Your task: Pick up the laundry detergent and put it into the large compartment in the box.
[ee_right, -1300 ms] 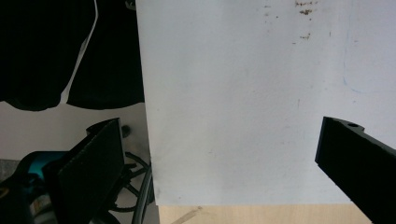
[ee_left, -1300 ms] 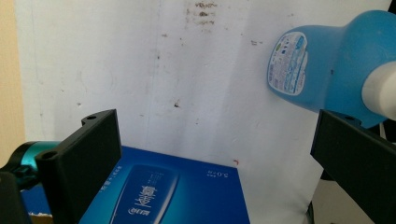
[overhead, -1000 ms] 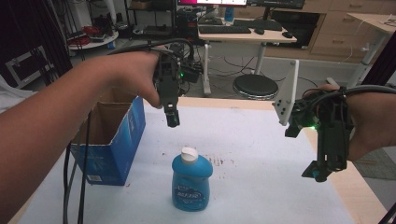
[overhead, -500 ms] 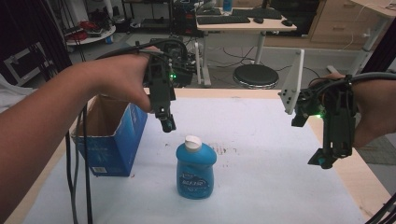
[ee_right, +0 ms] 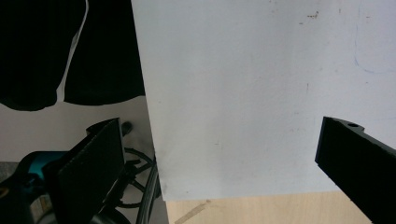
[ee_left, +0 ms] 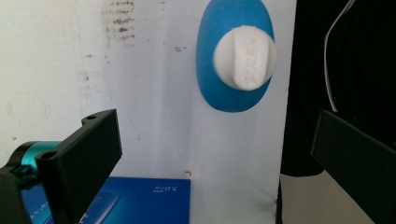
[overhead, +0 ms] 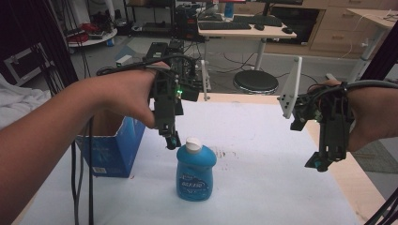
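Observation:
A blue bottle with a white cap stands upright near the middle of the white table cover. My left gripper hangs just left of the cap, at about cap height, pointing down. In the left gripper view the bottle and its cap are seen from above, ahead of the open left gripper, with nothing between the jaws. My right gripper hovers over the table's right edge, far from the bottle. The right gripper is open and empty above the white cover.
An open blue cardboard box stands at the left of the table, and its blue corner lies under the left gripper. The wooden table edge runs along the cover's right side. A stool and desks stand beyond the table.
My left gripper has come down from above the bottle to beside its cap. The right gripper has stayed about where it was.

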`<state>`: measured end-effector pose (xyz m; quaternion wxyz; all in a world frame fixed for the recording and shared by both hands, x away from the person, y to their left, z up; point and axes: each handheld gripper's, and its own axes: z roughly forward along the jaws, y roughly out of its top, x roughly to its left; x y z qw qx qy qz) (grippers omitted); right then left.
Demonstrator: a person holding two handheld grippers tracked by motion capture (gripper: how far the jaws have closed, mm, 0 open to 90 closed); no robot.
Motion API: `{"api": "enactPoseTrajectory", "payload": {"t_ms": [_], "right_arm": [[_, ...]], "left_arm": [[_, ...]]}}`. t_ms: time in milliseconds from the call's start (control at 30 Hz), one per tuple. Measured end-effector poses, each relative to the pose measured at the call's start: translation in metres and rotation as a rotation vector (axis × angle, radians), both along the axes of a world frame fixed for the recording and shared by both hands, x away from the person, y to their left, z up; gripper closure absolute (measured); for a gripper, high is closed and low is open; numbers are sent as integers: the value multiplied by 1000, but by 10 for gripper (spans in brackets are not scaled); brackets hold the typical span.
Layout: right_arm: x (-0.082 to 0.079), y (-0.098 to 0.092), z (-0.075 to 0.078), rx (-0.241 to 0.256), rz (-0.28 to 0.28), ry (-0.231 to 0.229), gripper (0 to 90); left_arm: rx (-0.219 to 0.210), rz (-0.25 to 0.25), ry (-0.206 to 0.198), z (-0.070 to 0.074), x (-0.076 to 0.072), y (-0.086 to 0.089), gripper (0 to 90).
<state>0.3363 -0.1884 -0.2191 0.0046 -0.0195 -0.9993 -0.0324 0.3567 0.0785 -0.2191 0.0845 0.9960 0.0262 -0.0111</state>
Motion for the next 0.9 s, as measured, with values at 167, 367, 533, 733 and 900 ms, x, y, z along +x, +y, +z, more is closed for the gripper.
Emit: {"api": "enactPoseTrajectory", "payload": {"t_ms": [167, 367, 533, 733, 900], "right_arm": [[0, 2, 0, 1, 4, 1, 6], [-1, 3, -1, -1, 5, 3, 6], [-2, 2, -3, 0, 7, 6, 6], [-2, 1, -5, -2, 5, 7, 6], [-2, 2, -7, -1, 3, 9, 6]], "left_arm": [[-7, -25, 3, -4, -7, -8, 18], [-3, -39, -2, -13, -12, -16, 18], [3, -46, -7, -20, -12, -22, 18], [8, -56, -19, -30, -13, -29, 17], [16, -63, -13, -39, -14, -34, 17]]}}
